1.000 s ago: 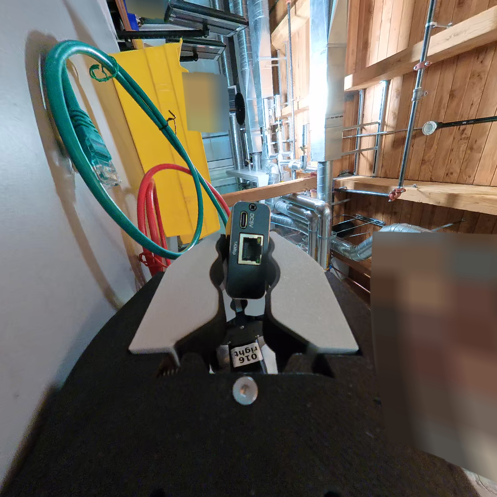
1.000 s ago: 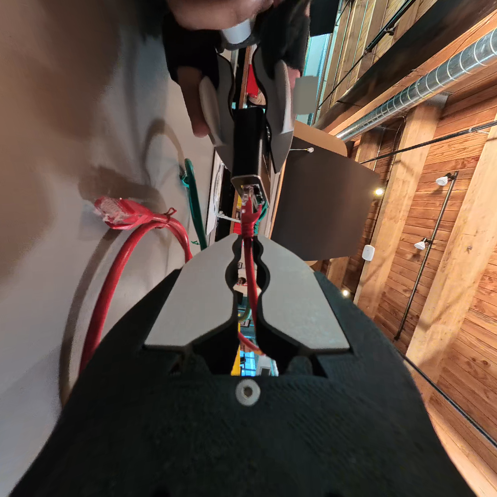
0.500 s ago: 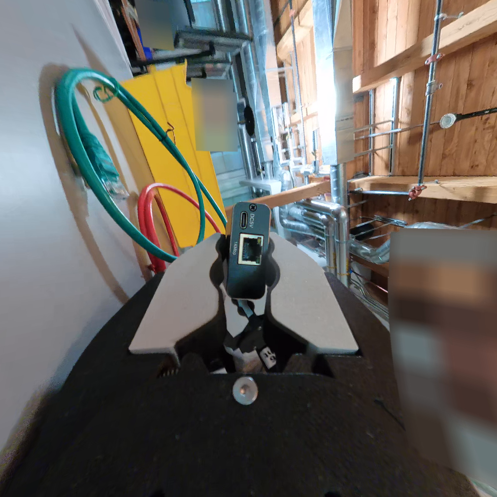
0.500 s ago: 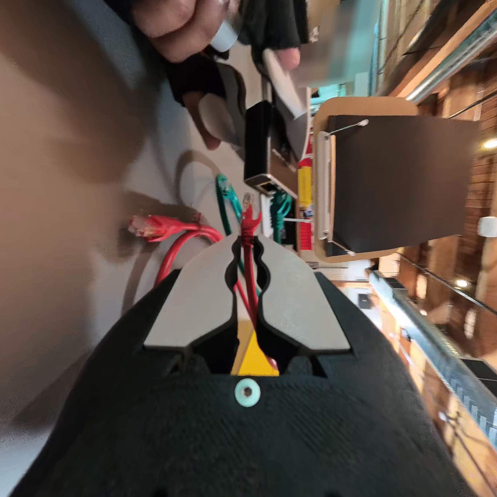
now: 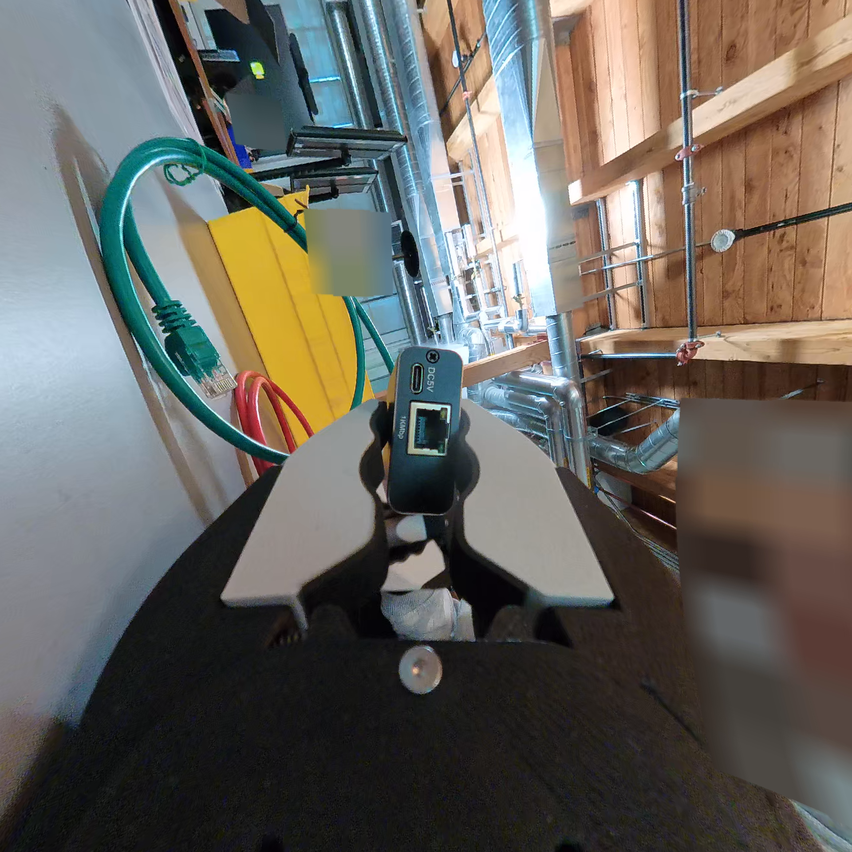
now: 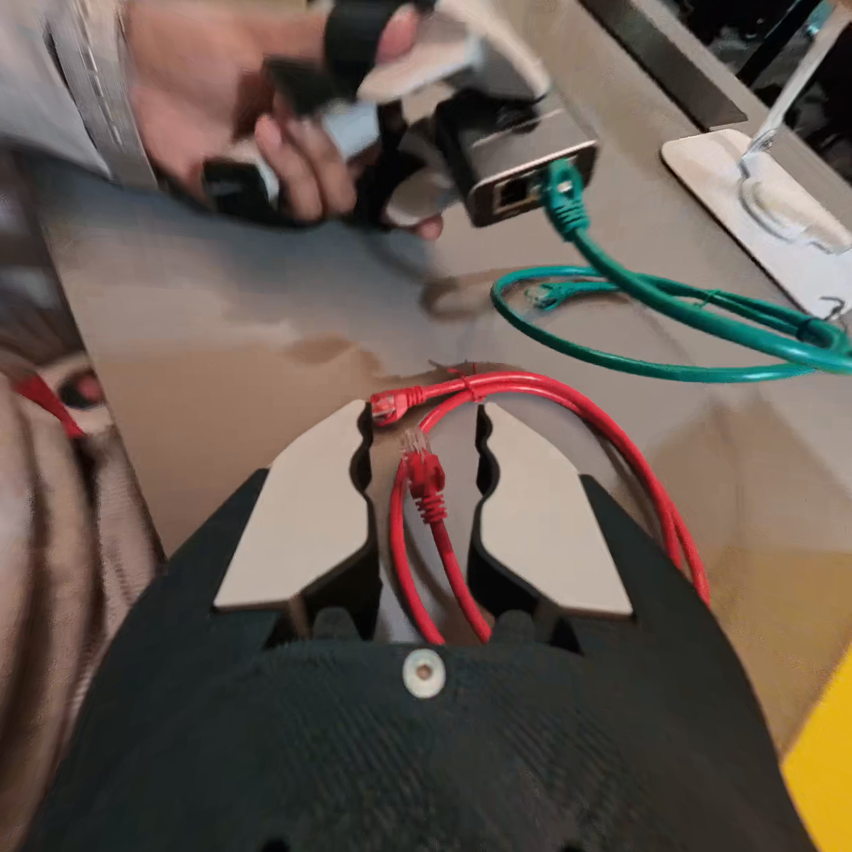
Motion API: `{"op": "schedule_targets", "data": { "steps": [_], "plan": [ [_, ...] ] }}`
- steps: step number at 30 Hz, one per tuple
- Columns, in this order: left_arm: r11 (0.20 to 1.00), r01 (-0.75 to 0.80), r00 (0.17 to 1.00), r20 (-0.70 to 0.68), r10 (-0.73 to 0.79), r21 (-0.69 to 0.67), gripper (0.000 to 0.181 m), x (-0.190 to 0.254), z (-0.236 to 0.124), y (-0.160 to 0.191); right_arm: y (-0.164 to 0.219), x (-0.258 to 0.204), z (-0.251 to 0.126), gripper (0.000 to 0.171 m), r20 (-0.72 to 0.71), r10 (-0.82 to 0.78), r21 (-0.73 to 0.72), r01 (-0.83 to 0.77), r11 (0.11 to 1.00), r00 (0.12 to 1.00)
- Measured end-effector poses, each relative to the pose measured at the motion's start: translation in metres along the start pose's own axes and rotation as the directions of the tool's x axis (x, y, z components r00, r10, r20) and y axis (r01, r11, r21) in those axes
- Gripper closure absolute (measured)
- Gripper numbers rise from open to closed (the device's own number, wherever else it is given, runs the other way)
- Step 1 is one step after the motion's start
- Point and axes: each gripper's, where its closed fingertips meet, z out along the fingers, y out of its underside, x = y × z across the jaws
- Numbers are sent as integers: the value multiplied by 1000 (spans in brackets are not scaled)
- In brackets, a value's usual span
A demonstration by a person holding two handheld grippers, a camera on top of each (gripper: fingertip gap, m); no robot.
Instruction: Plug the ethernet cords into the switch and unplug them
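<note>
My left gripper (image 5: 424, 410) is shut on the small black switch (image 5: 424, 461), whose near end shows an empty port. In the right wrist view the switch (image 6: 521, 156) is held above the table with one green cord plug (image 6: 565, 193) in its far end and an empty port beside it. The green cord's other plug (image 5: 203, 364) lies free on the table. My right gripper (image 6: 424, 415) is open low over the table. A red cord plug (image 6: 422, 475) lies loose between its fingers, and the cord's other plug (image 6: 392, 405) lies just ahead.
The grey table (image 6: 230, 346) holds both coiled cords. A yellow bin (image 5: 286, 304) stands behind the cords. A monitor stand base (image 6: 760, 207) sits at the far right. A person's hand (image 6: 221, 115) holds the left gripper. Wooden walls and metal ducts are beyond.
The red plug came out of the switch. My right gripper swung down to the table and opened, letting the red cord go. My left gripper kept hold of the switch.
</note>
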Motion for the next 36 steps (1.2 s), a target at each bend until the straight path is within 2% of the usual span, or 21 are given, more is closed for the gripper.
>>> {"op": "schedule_targets", "data": {
  "steps": [1, 5, 10, 13, 17, 19, 23, 27, 31, 34, 36],
  "plan": [
    [1000, 2, 1000, -2, -2, -1, 156, 0, 0, 0, -5, 5, -6, 127, 18, 61, 43, -62, 997, 998],
    [1000, 21, 1000, -18, -20, 1, 156, 1, -1, -1, -8, 22, -30, 128, 116, 229, 110, -242, 964, 967],
    [1000, 26, 999, -20, -26, -8, 155, 1, -1, 0, 17, 30, -36, 133, 186, 361, 19, -371, 929, 914],
    [999, 27, 999, -20, -28, -16, 156, 1, 0, 1, 31, 21, -26, 133, 192, 340, -71, -332, 940, 921],
    [999, 28, 999, -21, -28, -19, 155, 1, 0, 2, 49, 11, -13, 133, 131, 189, -186, -163, 969, 973],
    [999, 30, 999, -22, -30, -23, 156, 1, 0, 2, 53, 5, -10, 140, 134, 150, -209, -120, 970, 980],
    [999, 29, 999, -20, -30, -31, 156, 1, 1, 4, 50, -9, -7, 154, 209, 184, -207, -140, 968, 960],
    [999, 28, 999, -18, -29, -34, 155, 0, 1, 4, 46, -6, -8, 158, 219, 218, -177, -181, 967, 951],
    [999, 26, 999, -17, -27, -34, 155, 0, 1, 4, 23, 9, -15, 158, 181, 245, -34, -243, 969, 952],
    [999, 20, 1000, -12, -21, -34, 156, 0, 2, 5, 2, 29, -22, 159, 52, 216, 98, -220, 971, 975],
    [999, 1, 1000, 1, -1, -38, 156, -1, 3, 6, -4, 39, -25, 159, -84, 143, 115, -133, 984, 986]
  ]
}}
